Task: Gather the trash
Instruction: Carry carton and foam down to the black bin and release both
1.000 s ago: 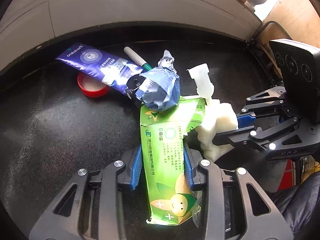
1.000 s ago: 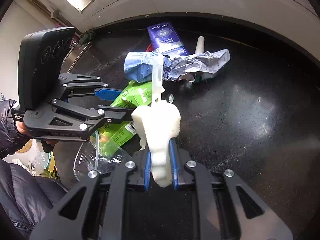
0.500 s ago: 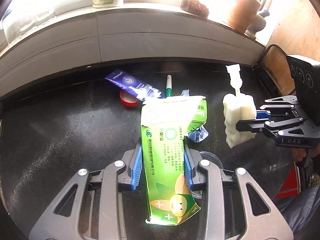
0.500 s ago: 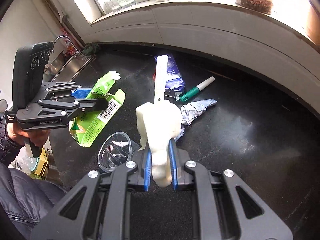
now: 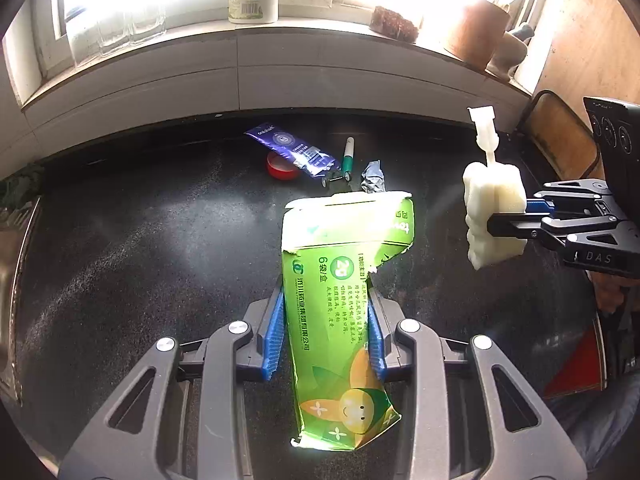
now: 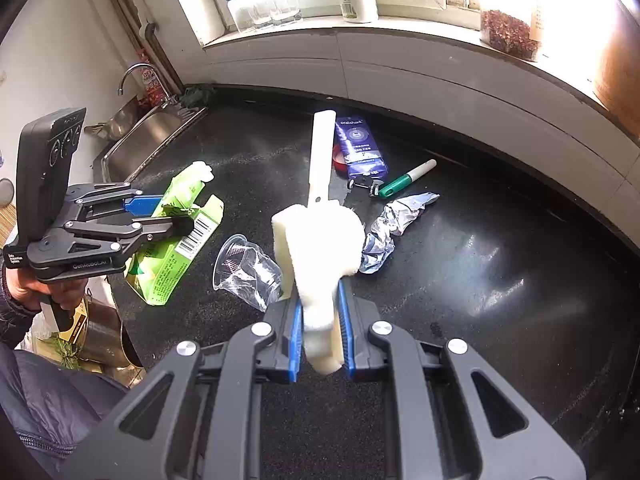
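My left gripper (image 5: pixel 326 304) is shut on a torn green carton (image 5: pixel 336 292) and holds it above the black counter; the carton (image 6: pixel 176 236) also shows in the right wrist view. My right gripper (image 6: pixel 318 316) is shut on a white sponge brush (image 6: pixel 316 248) with a white handle, held up to the right of the carton (image 5: pixel 494 216). On the counter lie a blue pouch (image 6: pixel 360 148), a red lid (image 5: pixel 282 168), a green marker (image 6: pixel 404 179), a crumpled blue-grey wrapper (image 6: pixel 390 224) and a clear plastic cup (image 6: pixel 248 270).
A steel sink (image 6: pixel 148 132) with a tap is at the counter's far left. A white tiled ledge (image 5: pixel 240 64) holds a bottle, glasses and jars. A small razor (image 6: pixel 366 186) lies by the marker. A metal pot (image 6: pixel 102 340) stands below the counter's left edge.
Both grippers have lifted up and back from the trash pile, carrying the carton and the sponge brush. The counter items now look farther away.
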Available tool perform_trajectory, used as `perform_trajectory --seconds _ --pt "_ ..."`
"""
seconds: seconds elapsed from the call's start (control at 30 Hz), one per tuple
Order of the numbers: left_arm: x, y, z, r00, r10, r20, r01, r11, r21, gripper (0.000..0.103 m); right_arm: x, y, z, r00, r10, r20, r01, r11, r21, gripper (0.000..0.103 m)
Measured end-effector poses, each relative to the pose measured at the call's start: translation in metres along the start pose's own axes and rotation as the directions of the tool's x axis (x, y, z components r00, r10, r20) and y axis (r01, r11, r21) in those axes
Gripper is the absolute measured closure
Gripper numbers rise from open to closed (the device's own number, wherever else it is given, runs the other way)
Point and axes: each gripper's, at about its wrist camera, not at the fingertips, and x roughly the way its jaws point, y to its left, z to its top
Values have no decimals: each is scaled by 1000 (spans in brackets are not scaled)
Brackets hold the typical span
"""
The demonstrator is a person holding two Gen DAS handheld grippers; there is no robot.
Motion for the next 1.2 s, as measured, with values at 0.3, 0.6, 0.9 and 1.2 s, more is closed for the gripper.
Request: perform_trajectory --seconds 0.3,0.6,0.9,1.2 --pt "-35 24 -26 996 76 39 -73 995 -60 69 -5 41 7 1000 20 14 -19 997 -73 86" --pt "-108 85 -105 948 316 43 -294 917 -270 69 25 157 37 988 152 -31 -155 946 -285 86" --pt "-192 150 -229 850 521 -83 -484 706 -517 69 79 334 37 921 333 -201 -389 770 -506 86" --pt "-230 190 -350 793 560 -239 -553 499 -667 69 140 481 -18 851 359 -383 -524 610 -594 86"
